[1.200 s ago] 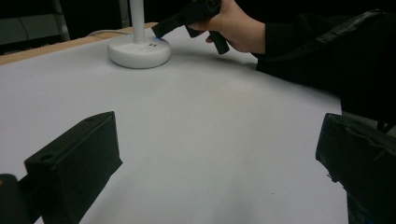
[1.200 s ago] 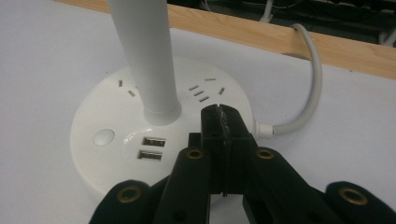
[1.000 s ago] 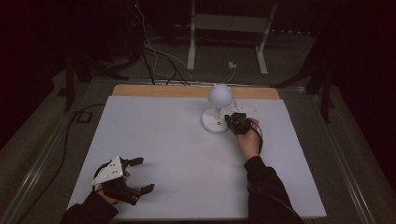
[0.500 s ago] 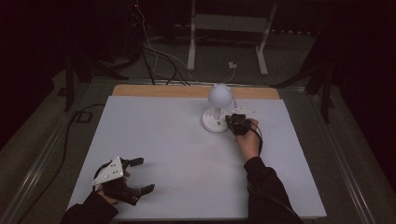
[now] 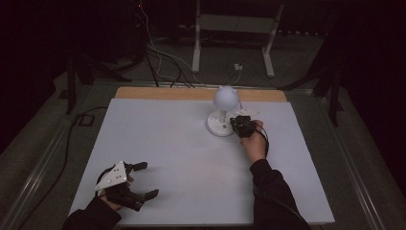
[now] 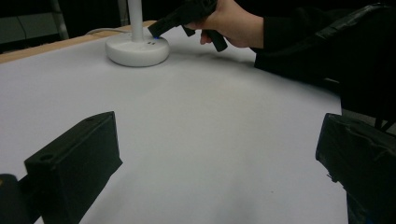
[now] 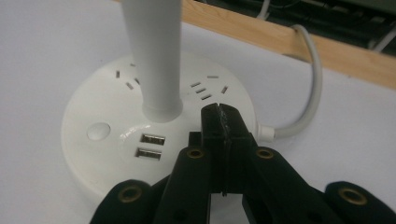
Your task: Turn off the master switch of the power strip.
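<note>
Nothing moved; one lamp (image 5: 222, 115), two claws (image 5: 238, 125).

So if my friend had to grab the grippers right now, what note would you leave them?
Right gripper: jaws shut, nothing between them, tip over the lamp base near the stem.
Left gripper: open, holding nothing, resting at the near left of the white table.
Lamp: upright at the far side of the table; it does not look lit.
Round button: on the base, left of the two USB ports; the tip is not on it.
Left to do: probably press that button.
</note>
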The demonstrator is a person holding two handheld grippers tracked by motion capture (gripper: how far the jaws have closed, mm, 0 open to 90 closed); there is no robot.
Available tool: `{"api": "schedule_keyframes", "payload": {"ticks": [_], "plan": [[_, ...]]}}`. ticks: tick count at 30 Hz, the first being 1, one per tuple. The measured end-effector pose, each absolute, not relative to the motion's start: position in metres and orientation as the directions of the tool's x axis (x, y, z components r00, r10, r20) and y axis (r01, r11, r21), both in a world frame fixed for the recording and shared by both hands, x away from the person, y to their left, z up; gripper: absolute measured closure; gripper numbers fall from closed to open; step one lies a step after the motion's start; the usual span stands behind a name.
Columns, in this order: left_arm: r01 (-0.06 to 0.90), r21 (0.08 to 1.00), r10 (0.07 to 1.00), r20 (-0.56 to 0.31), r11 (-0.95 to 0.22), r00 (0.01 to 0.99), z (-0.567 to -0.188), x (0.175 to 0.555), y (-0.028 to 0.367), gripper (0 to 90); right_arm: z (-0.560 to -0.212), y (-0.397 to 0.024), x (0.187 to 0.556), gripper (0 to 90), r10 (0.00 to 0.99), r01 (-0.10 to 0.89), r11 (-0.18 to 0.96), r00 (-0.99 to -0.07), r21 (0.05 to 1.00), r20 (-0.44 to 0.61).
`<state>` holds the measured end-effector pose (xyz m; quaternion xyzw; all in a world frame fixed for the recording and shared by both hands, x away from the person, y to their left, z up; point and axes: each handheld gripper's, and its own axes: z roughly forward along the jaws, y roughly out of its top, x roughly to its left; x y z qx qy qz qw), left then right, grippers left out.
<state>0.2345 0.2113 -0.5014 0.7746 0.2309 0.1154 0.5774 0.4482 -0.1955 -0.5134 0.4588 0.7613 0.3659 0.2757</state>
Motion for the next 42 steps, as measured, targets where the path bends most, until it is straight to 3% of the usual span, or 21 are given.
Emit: {"api": "schedule_keyframes", "payload": {"ticks": [33,42], "plan": [[0.225,0.948,0.491,-0.089,-0.225,0.866,-0.5017,0.2352,0.2117,0.4,-0.515,-0.1937,0.4469,90.0,0.905,0.495,0.316,-0.414,0.809,-0.101],[0.226,0.949,0.493,-0.093,-0.219,0.865,-0.5014,0.2359,0.2128,0.3,-0.5085,-0.202,0.4406,90.0,0.9,0.464,0.265,-0.435,0.846,-0.044]]}}
